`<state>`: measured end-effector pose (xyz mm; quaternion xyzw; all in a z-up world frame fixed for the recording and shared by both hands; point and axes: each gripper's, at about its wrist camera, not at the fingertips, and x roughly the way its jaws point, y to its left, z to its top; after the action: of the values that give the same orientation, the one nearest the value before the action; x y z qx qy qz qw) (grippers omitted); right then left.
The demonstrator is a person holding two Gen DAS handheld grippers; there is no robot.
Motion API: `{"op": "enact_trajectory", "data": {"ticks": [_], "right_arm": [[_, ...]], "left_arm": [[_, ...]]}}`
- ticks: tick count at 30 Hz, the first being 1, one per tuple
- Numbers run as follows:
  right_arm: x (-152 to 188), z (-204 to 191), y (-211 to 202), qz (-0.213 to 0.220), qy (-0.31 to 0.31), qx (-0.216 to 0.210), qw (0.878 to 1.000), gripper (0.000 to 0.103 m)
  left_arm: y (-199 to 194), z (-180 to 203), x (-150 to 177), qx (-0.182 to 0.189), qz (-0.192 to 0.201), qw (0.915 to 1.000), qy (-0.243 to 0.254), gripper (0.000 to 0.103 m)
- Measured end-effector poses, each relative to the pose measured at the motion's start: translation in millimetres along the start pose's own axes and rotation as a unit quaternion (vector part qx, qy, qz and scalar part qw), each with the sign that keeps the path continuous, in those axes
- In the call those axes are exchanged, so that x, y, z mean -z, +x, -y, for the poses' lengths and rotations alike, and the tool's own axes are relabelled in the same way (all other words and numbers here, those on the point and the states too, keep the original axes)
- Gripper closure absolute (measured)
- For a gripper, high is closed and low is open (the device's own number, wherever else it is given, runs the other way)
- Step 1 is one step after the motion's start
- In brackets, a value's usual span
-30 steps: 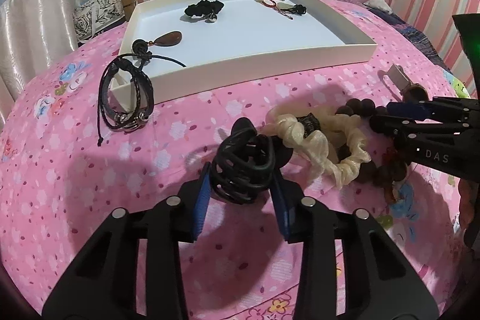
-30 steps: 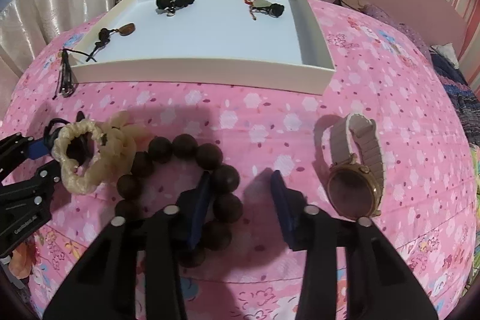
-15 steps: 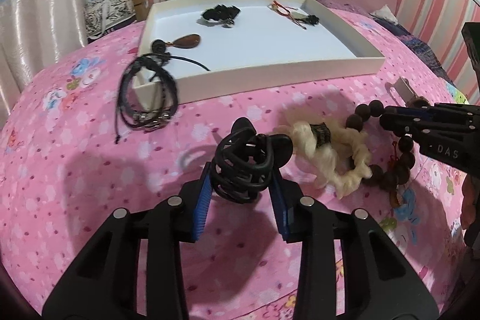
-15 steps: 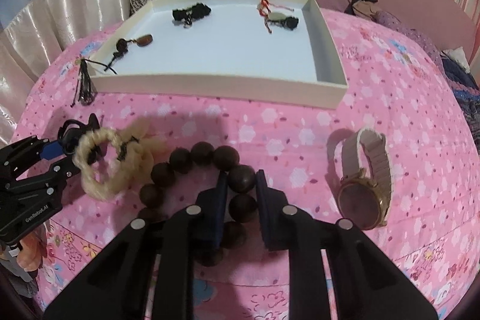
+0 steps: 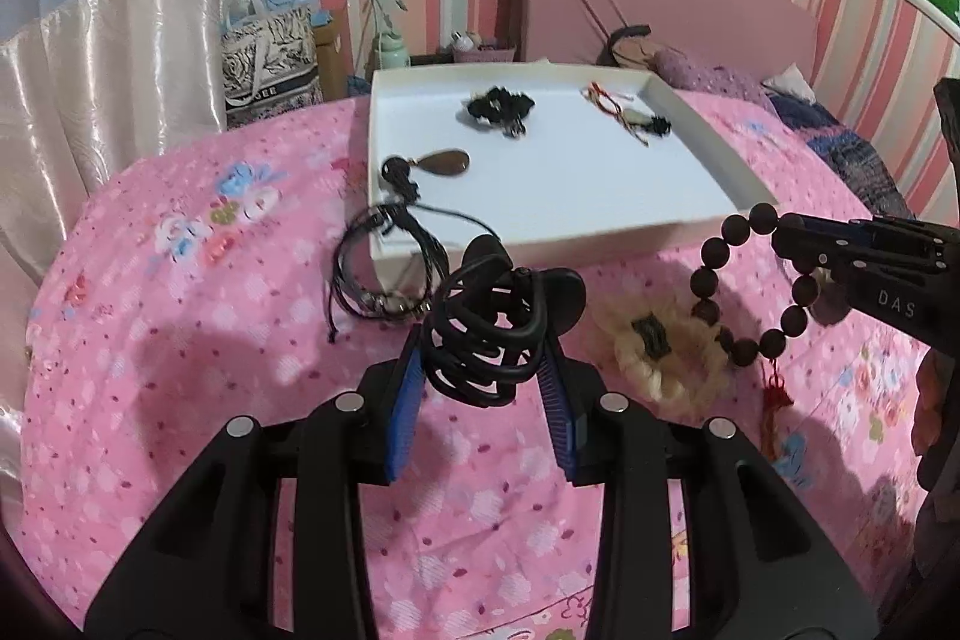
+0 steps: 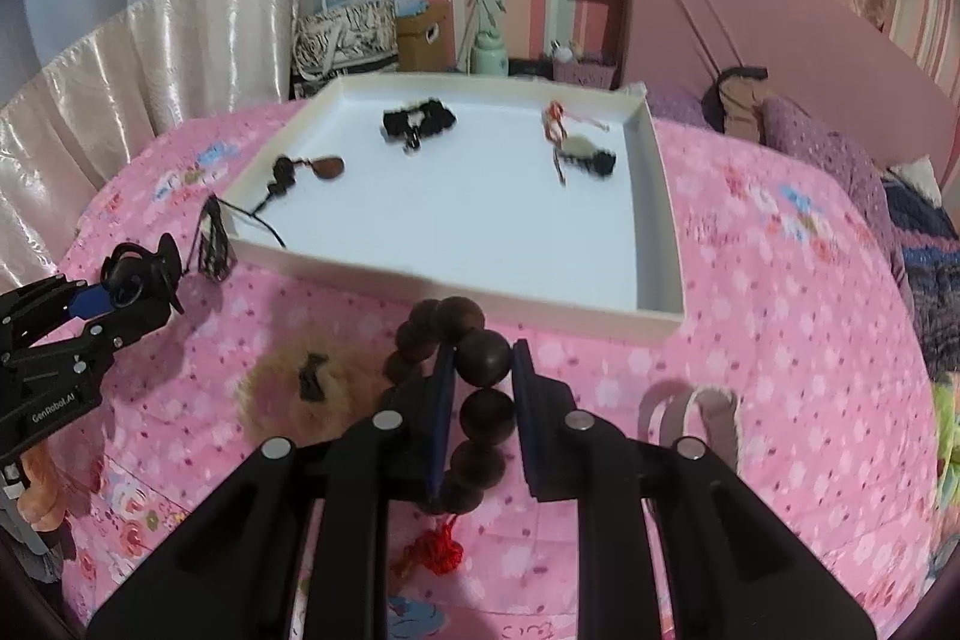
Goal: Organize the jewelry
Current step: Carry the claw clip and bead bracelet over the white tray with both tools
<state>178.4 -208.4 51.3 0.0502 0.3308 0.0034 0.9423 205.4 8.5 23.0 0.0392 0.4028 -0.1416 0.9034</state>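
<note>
We have both pieces lifted clear of the bed [image 5: 180, 340] for transfer to the tray [image 5: 690, 112]: left gripper [image 5: 483, 388] jaws clenched on the hair claw [image 5: 492, 334], right gripper [image 6: 480, 388] jaws, just closed, pinching the bead bracelet [image 6: 483, 358], which hangs below.

The right gripper [image 6: 480, 358], whose jaws have just been closing, now pinches the dark bead bracelet [image 6: 474, 394] and has raised it off the pink bedspread [image 6: 780, 340], its red tassel [image 6: 441, 550] dangling at lower centre. The left gripper [image 5: 480, 370] has lifted the black claw clip [image 5: 492, 334] too. The white tray [image 5: 690, 214] sits higher in both frames.
</note>
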Motion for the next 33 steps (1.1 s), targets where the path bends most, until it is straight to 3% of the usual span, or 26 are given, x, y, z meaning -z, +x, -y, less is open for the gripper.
{"op": "enact_trajectory", "data": {"ticks": [9, 17, 22, 33], "right_arm": [[-28.3, -1.9, -8.5, 0.023, -0.008, -0.005, 1.0, 0.084], [-76.3, 5.8, 1.4, 0.044, -0.004, 0.009, 0.999, 0.084], [-106.7, 19.8, 32.2, 0.047, 0.008, 0.027, 0.999, 0.084], [-150.6, 44.3, 113.6, 0.029, 0.047, 0.049, 0.997, 0.084]], "left_arm": [[-3.9, -0.7, -27.9, 0.001, 0.011, 0.9999, -0.003, 0.068], [16.6, 6.0, -69.2, 0.014, 0.004, 0.9998, -0.015, 0.068], [50.7, -1.0, -100.9, 0.021, -0.014, 0.9989, -0.04, 0.068], [147.2, -26.9, -154.9, -0.01, -0.071, 0.995, -0.069, 0.068]]}}
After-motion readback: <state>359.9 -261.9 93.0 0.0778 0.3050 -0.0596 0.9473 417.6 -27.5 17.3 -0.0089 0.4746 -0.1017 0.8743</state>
